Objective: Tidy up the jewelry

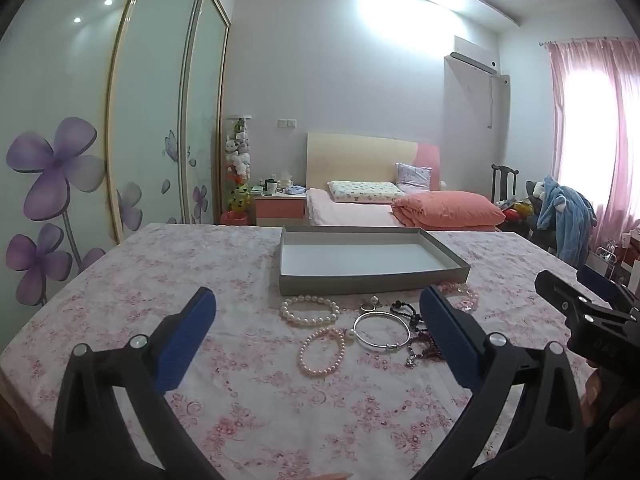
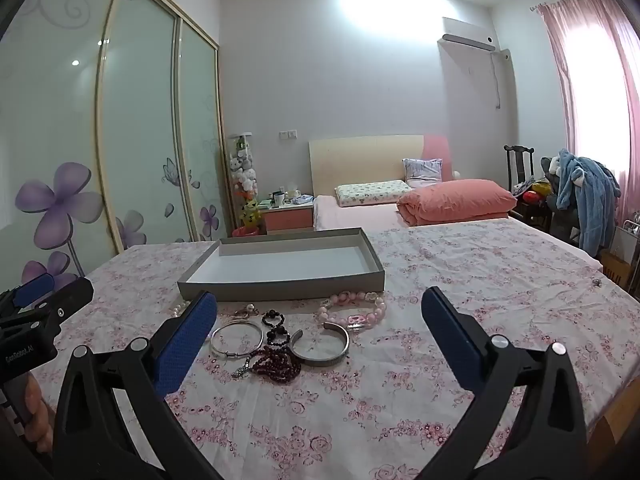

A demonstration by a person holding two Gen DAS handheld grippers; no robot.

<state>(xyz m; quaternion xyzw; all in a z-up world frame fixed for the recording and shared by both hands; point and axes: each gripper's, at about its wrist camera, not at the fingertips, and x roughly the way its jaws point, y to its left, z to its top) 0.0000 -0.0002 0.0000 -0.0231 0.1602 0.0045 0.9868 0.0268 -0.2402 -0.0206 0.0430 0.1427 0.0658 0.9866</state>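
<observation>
A shallow grey box (image 1: 372, 280) (image 2: 280, 290) stands empty on the floral tablecloth. In front of it lie a white pearl bracelet (image 1: 310, 311), a pink pearl bracelet (image 1: 322, 352), a thin silver bangle (image 1: 382, 332) (image 2: 237, 339), a wide silver cuff (image 2: 319, 346), black beads (image 2: 275, 326), a dark red bead string (image 2: 276, 364), a pink chunky bracelet (image 2: 352, 308) and a small ring (image 1: 370, 303). My left gripper (image 1: 318, 320) is open above the pearl bracelets. My right gripper (image 2: 320, 322) is open above the cuff. Both are empty.
The table (image 2: 480, 280) is covered with a pink floral cloth. Behind it are a bed (image 1: 360, 208) with an orange quilt, a nightstand, a sliding wardrobe at the left and a chair with clothes at the right. The right gripper's body shows in the left wrist view (image 1: 592, 316).
</observation>
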